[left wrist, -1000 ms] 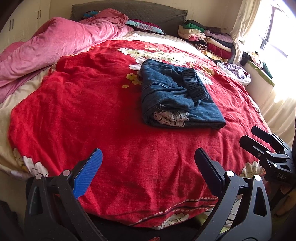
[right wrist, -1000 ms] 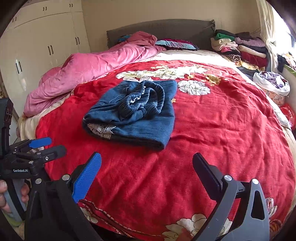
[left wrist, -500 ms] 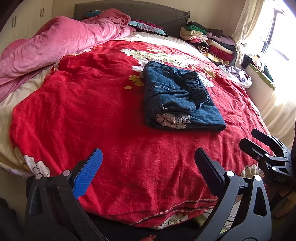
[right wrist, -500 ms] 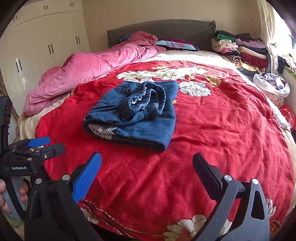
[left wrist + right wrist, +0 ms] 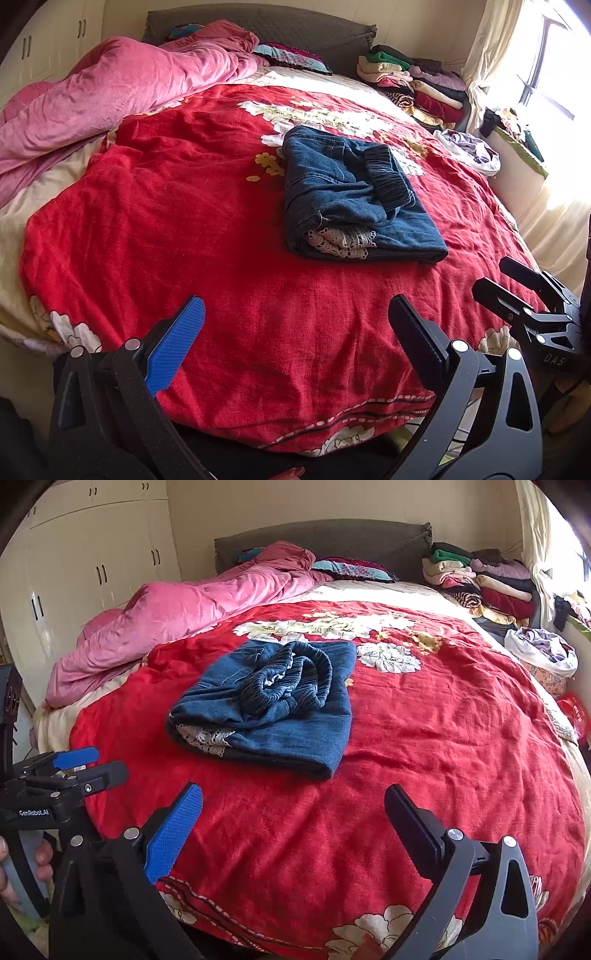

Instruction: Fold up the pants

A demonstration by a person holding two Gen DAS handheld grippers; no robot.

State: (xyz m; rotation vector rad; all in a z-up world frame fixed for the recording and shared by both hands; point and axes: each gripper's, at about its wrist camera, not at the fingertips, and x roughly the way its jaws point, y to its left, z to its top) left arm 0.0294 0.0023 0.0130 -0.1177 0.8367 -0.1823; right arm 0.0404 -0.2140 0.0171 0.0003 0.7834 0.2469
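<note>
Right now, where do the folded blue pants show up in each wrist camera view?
Left wrist: folded blue pants lie right of centre on the red blanket.
Right wrist: pants lie left of centre.
Shared landmark: the stack of folded clothes at the bed's far right corner.

A home bedroom is shown. A bed [image 5: 461, 746] is covered by a red floral blanket [image 5: 184, 229], with a pink quilt [image 5: 192, 616] bunched along 1 side and a padded headboard [image 5: 369, 542] behind. Folded clothes [image 5: 480, 579] are stacked near the pillows. Cream wardrobe doors [image 5: 92, 565] are seen along the wall, and a curtained window [image 5: 546, 70] is lit by daylight.
</note>
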